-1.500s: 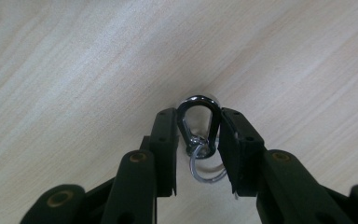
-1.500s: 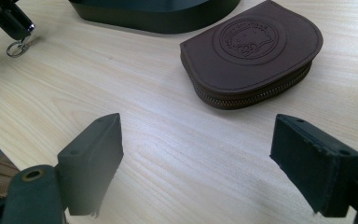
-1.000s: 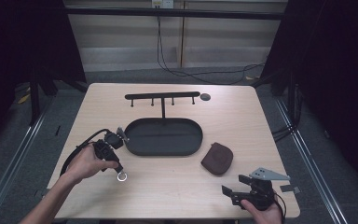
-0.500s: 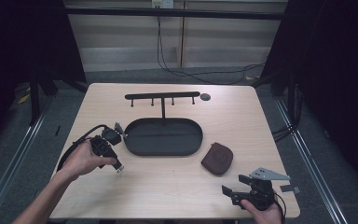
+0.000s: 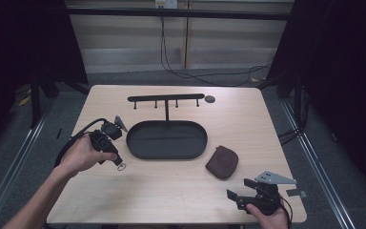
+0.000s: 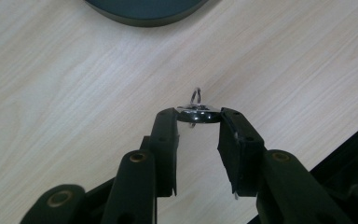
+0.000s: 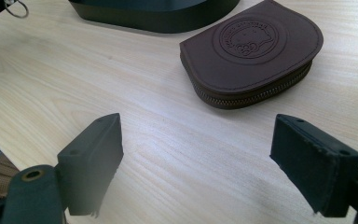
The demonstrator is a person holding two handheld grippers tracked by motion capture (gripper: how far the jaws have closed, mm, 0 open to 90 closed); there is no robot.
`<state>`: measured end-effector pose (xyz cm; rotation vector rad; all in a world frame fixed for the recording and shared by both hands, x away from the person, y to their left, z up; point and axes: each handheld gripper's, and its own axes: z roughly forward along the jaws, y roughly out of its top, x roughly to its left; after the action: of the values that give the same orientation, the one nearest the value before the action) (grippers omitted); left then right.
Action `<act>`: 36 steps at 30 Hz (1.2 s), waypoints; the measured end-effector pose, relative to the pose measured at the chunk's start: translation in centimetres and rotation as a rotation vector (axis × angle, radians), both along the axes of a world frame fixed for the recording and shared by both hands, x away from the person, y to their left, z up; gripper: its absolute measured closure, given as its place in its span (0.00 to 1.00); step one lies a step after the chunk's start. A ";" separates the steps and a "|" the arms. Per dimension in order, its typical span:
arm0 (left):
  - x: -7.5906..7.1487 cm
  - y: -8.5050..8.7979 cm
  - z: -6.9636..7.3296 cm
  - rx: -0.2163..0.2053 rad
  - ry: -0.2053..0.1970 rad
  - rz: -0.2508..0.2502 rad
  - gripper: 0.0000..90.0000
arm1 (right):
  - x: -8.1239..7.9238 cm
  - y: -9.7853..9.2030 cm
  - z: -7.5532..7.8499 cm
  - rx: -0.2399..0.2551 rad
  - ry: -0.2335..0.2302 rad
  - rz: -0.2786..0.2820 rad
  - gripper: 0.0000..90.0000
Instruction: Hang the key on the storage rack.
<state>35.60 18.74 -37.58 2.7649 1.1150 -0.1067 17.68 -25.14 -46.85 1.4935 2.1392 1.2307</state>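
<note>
A small metal key ring (image 6: 196, 112) is being pinched between the very tips of the left gripper (image 5: 119, 164), just off the left end of the oval black tray (image 5: 136, 147) and clear of the wooden table (image 5: 171, 191). The grip is being kept on a thin edge only, so the ring is judged likely to be twisted loose or dropped if the gripper is swung quickly toward the hook rack (image 5: 166, 98) standing behind the tray. The right gripper (image 5: 240, 191) is being held near the table's front edge, right of the tray, its jaws spread wide and empty, with the brown zip pouch (image 7: 254, 51) lying just ahead. Whatever is hanging below the ring is being blocked from sight by the jaw tips, and a small dark disc (image 5: 210, 99) by the rack is too small to be identified.
</note>
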 end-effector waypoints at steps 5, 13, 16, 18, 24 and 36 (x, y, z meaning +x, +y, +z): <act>0.1 -0.2 1.7 -0.008 -0.024 -0.016 0.75 | -0.1 0.0 0.1 0.002 -0.001 -0.002 0.18; 0.6 -0.1 3.3 -0.003 -0.034 -0.005 0.75 | -0.1 0.0 0.1 0.002 0.000 0.000 0.18; 0.8 -0.1 3.8 -0.005 -0.036 0.001 0.75 | -0.1 0.0 0.1 0.000 -0.003 0.001 0.18; 0.9 0.0 4.0 -0.007 -0.040 0.002 0.75 | -0.1 0.0 0.1 0.000 -0.003 0.001 0.18; 1.4 0.0 5.1 -0.007 -0.046 0.012 0.75 | -0.1 0.0 0.1 -0.001 -0.003 0.002 0.18; 2.7 -0.6 6.3 0.015 -0.061 0.043 0.75 | 0.0 0.1 0.0 -0.005 0.003 0.003 0.18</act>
<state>38.35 18.15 -31.25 2.7355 1.1635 -0.0096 17.64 -25.05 -46.81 1.4918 2.1457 1.2245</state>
